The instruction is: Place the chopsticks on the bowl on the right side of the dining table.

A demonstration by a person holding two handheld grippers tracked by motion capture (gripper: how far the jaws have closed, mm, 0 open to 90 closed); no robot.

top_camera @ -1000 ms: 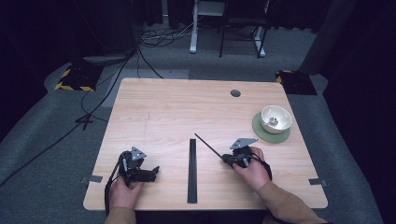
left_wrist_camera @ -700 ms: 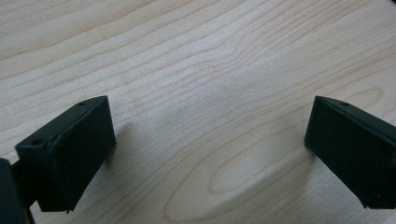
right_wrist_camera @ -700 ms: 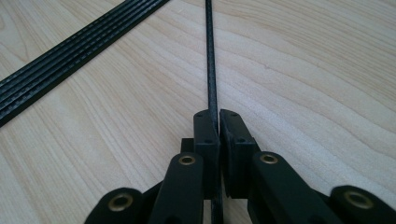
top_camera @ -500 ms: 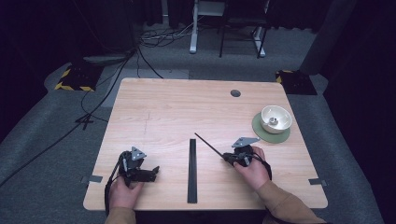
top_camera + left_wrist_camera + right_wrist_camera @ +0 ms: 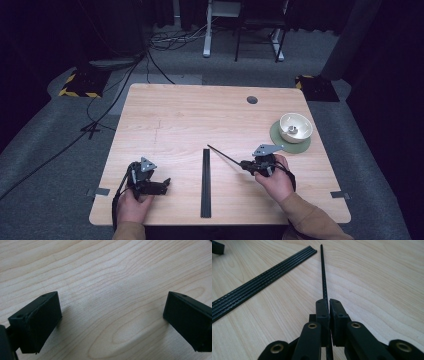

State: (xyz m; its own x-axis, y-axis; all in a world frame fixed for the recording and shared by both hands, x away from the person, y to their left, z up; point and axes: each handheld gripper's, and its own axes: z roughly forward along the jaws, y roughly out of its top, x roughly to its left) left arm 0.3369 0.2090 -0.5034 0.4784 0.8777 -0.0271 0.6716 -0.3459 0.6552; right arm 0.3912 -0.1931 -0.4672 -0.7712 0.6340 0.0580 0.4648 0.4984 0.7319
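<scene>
From above, on the high view, a thin black rod [image 5: 224, 155] is seen clamped at its near end by the right gripper [image 5: 243, 164], whose jaws are drawn tight on it. The rod's long axis is pointed away from the right hand [image 5: 274, 181] toward the table's middle and slightly away from the person, so that its free tip is placed just beside the far end of the bundle of black rods [image 5: 206, 182] lying flat at the centre of the wooden table [image 5: 200, 115]. That bundle is laid lengthwise, running from the near edge away from the person, between the two hands; the held rod is set at a slant to it, not parallel. The left gripper [image 5: 166, 182] is rested on the table to the bundle's left, near it but apart. A white bowl [image 5: 295, 127] on a green mat [image 5: 278, 138] is placed beyond the right hand.

Along the left gripper view, the black jaws are seen spread wide, with nothing but bare wood [image 5: 105, 290] between them.

Along the right gripper view, the rod [image 5: 323, 272] is pinched between the closed jaws of the gripper [image 5: 329, 303] and is run straight ahead, low over the wood, its tip just past the bundle's [image 5: 259, 282] end. The bundle is judged to lie leftward of the held rod, so any laying-down beside it would call for a swing that way.
</scene>
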